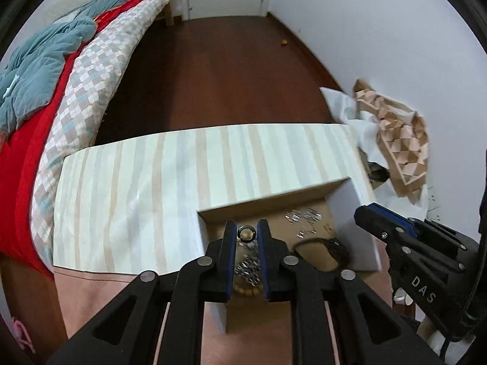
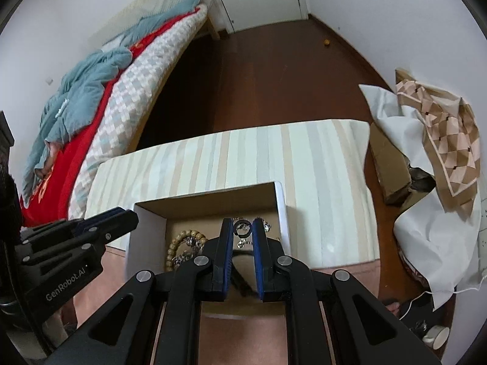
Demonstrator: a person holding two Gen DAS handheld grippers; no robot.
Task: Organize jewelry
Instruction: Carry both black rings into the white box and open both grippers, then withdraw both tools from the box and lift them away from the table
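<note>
Cardboard box [image 2: 146, 228] with white outer walls, set on a striped cloth [image 1: 137, 197] and open at the top. Inside lie a wooden bead bracelet [image 2: 178, 243], scattered silver pieces [image 1: 304, 216] and a dark band [image 1: 319, 252].

Left gripper [image 1: 246, 228] pinched nearly together on a small dark ring [image 1: 246, 233], right at the fingertips and above the box floor. Right gripper [image 2: 242, 226] likewise clamped on a second ring [image 2: 242, 228], over the box's right half and close beside the left one.

Step in hand, as judged: carry each ring clear of the box to wherever the rings get sorted (no tray or slot for them shows in either view).

- Hold the pinch steady; a ring caught only by the pad tips probably slips or twists out under any slackening.
- Travel smoothly and avoid jerks, since a dropped ring likely rolls off the cloth onto the brown floor.
- Mind the box's near wall and the neighbouring gripper; keep the two tools apart enough not to knock.
- Keep the fingers angled downward, so each ring stays in its camera's sight.
- Lower before releasing, rather than dropping from above.
</note>
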